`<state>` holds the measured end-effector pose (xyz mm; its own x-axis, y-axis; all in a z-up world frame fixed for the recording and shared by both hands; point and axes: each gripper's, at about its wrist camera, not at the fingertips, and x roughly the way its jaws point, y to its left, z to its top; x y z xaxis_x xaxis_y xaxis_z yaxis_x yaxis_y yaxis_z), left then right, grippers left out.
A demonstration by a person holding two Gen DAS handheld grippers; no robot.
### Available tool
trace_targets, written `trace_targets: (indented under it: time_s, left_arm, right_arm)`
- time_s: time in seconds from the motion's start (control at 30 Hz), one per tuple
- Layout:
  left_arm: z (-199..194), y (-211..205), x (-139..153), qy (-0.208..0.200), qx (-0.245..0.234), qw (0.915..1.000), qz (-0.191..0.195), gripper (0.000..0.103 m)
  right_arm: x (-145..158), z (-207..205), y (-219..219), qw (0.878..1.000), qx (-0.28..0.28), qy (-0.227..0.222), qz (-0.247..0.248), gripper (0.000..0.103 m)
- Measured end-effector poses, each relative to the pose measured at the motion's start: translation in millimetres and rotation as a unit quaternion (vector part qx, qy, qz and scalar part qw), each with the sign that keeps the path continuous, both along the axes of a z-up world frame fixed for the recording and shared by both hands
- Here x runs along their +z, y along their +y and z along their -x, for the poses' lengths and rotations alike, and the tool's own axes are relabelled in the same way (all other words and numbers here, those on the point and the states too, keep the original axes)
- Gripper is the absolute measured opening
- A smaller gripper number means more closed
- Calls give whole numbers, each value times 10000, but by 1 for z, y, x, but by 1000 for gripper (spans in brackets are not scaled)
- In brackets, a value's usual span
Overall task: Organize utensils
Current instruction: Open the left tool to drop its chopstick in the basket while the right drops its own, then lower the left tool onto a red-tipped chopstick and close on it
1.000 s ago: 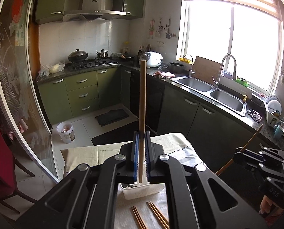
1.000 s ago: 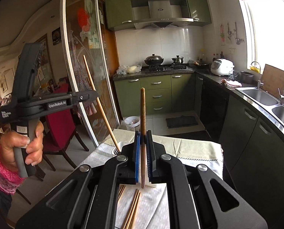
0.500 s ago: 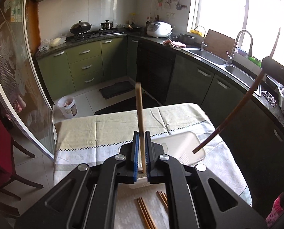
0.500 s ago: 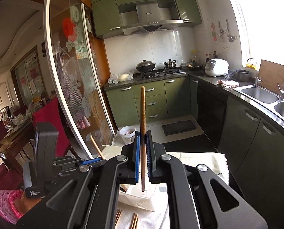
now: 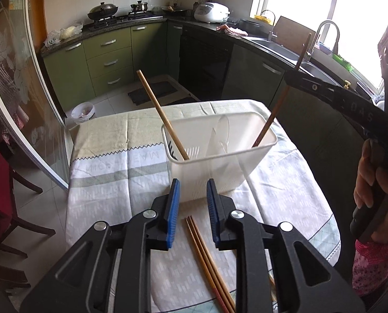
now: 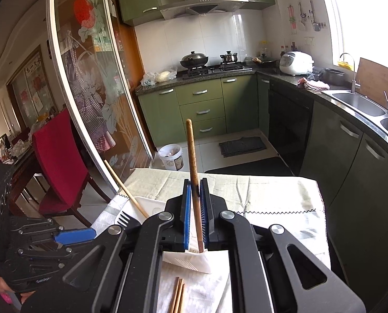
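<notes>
A white plastic basket (image 5: 207, 174) with a middle divider stands on the clothed table. A pale wooden chopstick (image 5: 162, 116) leans free in its left compartment. My left gripper (image 5: 192, 190) hovers just before the basket's near wall; its jaws are opening and nothing is between the blue pads. My right gripper (image 6: 195, 190) is shut on a darker chopstick (image 6: 191, 151), held nearly upright, whose lower tip dips into the basket's right end (image 5: 262, 135). In the right wrist view the left gripper (image 6: 75, 234) sits at the lower left.
Several loose chopsticks (image 5: 207, 260) lie on the cloth in front of the basket, below my left gripper. A dark fork (image 6: 123, 219) shows at the basket's left end. A red chair (image 6: 58, 156) stands left of the table; kitchen counters and a sink (image 6: 356, 104) run behind.
My left gripper sank toward the basket and let go of the pale chopstick, which now leans in the left compartment. The right gripper came down over the basket's right end with its chopstick.
</notes>
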<state>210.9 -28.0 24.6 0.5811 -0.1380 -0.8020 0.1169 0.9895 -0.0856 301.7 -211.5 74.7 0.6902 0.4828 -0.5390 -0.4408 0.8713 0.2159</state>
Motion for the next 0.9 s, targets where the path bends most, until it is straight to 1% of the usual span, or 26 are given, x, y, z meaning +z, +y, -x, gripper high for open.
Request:
trace_targets:
  time_s: [0.1,0.2,0.37,0.5,0.53,0.6,0.67,0.9]
  left_arm:
    - [11,-3,-16,294,-87,9995,-7,20]
    - [18,-8,-39,697,-162,9974,12,20]
    - [20,-12,-77,1366,-128,9905,136,20]
    - [22,-11,-106,1805,-12,9835,119,20]
    - [23,-11,-111,1905,10,9816,116,20]
    - [24,-10,-122,2059,60,9785,101,20]
    - [23,-11,-130,2161,80,9763,119,20]
    - [11,-16,-142,2190,178,9755,-21,20]
  right_arm:
    - [-3,5,-1,10000,23,12,5,8]
    - [1,16,-7,10000,31,-47,-20,8]
    - [10,33,-22,9999,45,-122,-57,9]
    - [11,57,-40,9997,77,-177,-120,9]
    - [8,63,-46,9997,92,-158,-144,9]
    - [0,75,-57,9998,104,-88,-164,15]
    - [-13,86,-69,9998,106,27,-194,16]
    - [-67,101,-107,9979,-92,568,-292,16]
